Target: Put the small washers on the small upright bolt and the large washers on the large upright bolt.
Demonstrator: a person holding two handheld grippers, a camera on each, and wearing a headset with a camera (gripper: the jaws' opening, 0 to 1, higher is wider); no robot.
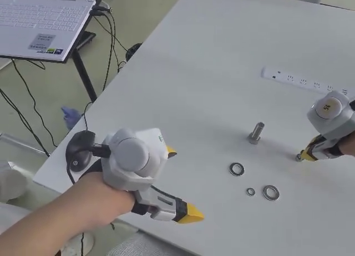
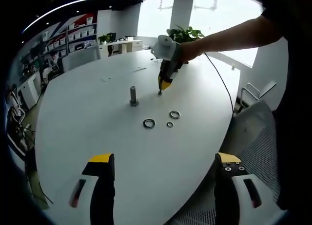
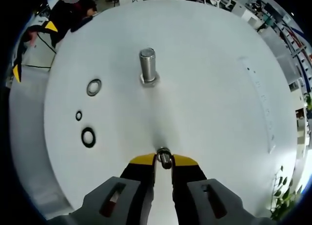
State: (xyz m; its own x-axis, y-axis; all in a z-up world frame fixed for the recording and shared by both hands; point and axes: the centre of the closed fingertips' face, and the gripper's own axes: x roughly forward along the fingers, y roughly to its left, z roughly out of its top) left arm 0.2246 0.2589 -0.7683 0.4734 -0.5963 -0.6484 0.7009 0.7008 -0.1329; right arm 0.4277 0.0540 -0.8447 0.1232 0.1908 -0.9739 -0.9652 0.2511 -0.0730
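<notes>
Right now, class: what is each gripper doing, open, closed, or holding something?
Left gripper: open, holding nothing.
Right gripper: closed on the small bolt.

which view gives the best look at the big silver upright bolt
The right gripper view: the large silver upright bolt stands close and sharp, hex head down. The head view shows the bolt smaller, and the left gripper view shows it smallest.

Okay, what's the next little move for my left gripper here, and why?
Probably bring the left gripper forward to the small washer. Its jaws stand open and hold nothing, while the right gripper is shut on the small bolt, seemingly holding it upright. The washer lies loose on the table.
</notes>
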